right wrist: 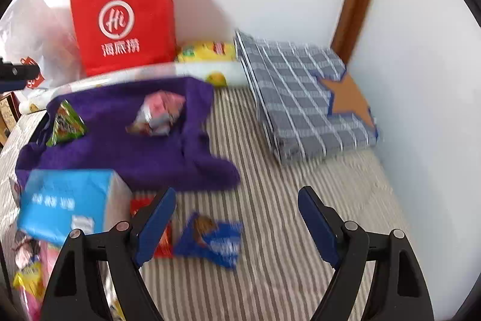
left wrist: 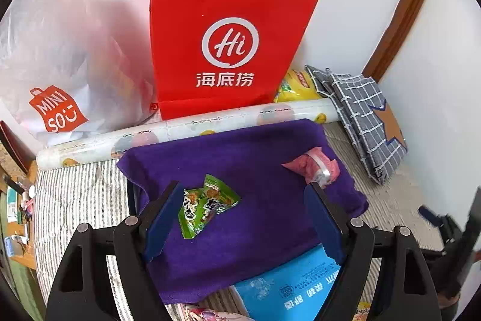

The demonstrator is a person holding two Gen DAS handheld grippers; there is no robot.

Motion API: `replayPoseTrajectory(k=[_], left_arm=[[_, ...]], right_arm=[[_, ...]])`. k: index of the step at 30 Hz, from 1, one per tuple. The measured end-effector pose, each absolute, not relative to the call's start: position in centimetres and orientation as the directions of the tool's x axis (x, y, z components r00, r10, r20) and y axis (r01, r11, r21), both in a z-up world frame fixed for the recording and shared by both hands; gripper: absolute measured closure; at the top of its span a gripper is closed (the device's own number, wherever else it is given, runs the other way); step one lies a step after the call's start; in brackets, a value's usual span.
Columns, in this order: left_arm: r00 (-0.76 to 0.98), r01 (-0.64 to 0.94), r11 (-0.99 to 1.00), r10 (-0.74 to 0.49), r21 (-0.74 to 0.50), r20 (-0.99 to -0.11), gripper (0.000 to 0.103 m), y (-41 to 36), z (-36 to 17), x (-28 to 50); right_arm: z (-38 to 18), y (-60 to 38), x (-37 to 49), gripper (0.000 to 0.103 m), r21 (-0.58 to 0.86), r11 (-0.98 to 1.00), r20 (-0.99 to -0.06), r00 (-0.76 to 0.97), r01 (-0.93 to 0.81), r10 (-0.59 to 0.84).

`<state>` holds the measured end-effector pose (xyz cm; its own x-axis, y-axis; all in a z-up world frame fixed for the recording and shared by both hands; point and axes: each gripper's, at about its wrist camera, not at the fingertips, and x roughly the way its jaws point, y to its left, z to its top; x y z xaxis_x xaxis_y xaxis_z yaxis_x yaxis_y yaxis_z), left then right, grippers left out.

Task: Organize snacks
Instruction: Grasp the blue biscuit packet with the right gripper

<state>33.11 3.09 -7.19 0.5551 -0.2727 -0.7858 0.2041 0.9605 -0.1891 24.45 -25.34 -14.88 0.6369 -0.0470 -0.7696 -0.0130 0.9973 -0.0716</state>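
1. Far left of the purple towel [left wrist: 240, 170] sits the green snack packet [left wrist: 207, 205]. Looks like a light, crinkly foil pouch, probably slick, so I'd pinch it across a flat sealed edge instead of the puffy middle. The left gripper [left wrist: 240, 218] hangs above it with the jaws spread wide and nothing between the pads

2. Further right on the same towel is the pink snack packet [left wrist: 312, 167], a soft wrapper with a clear shiny band around it. Seems just as light and squishy; the twisted end would likely be the safest bit to grab

3. Over in the right view, the blue snack packet [right wrist: 215, 243] lies on the striped sheet [right wrist: 270, 200], just beside the inner finger of the right gripper [right wrist: 237, 227], with a red packet [right wrist: 163, 243] partly hidden behind that finger. It's blurry, but it reads as a flat, thin wrapper, so slide a finger under a corner. That gripper is open and empty too

4. The blue tissue pack [right wrist: 69, 203] sits at the towel's near edge. Bulky but soft
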Motion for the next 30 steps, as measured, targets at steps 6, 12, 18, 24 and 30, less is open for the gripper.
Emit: replayPoseTrajectory(k=[6,12,18,24,30], left_arm=[[0.550,0.207,0.956,-0.288,-0.206,-0.784,0.021,3.2,-7.0,33.1],[0.529,0.202,0.954,-0.298,-0.224,-0.795,0.021,3.4,-7.5,33.5],[0.535,0.202,0.954,-0.299,-0.223,-0.790,0.021,3.6,-7.1,33.3],[0.540,0.222,0.950,-0.306,-0.219,-0.784,0.021,3.1,-6.4,32.7],[0.565,0.248,0.951,-0.299,-0.186,-0.769,0.021,2.1,-5.2,31.4]], right_arm=[[-17.5,-26.8,24.0,0.021,0.064,0.998,-0.814,0.579,0.009,0.047],[-20.0,-25.9,25.0,0.021,0.118,0.993,-0.844,0.527,0.004,0.098],[-21.7,-24.8,25.0,0.050,0.032,0.999,-0.848,0.530,0.020,0.017],[-20.7,-25.0,24.1,0.058,0.068,0.998,-0.834,0.548,0.001,0.057],[-18.1,-25.4,22.5,0.058,0.084,0.996,-0.804,0.592,0.021,0.056]])
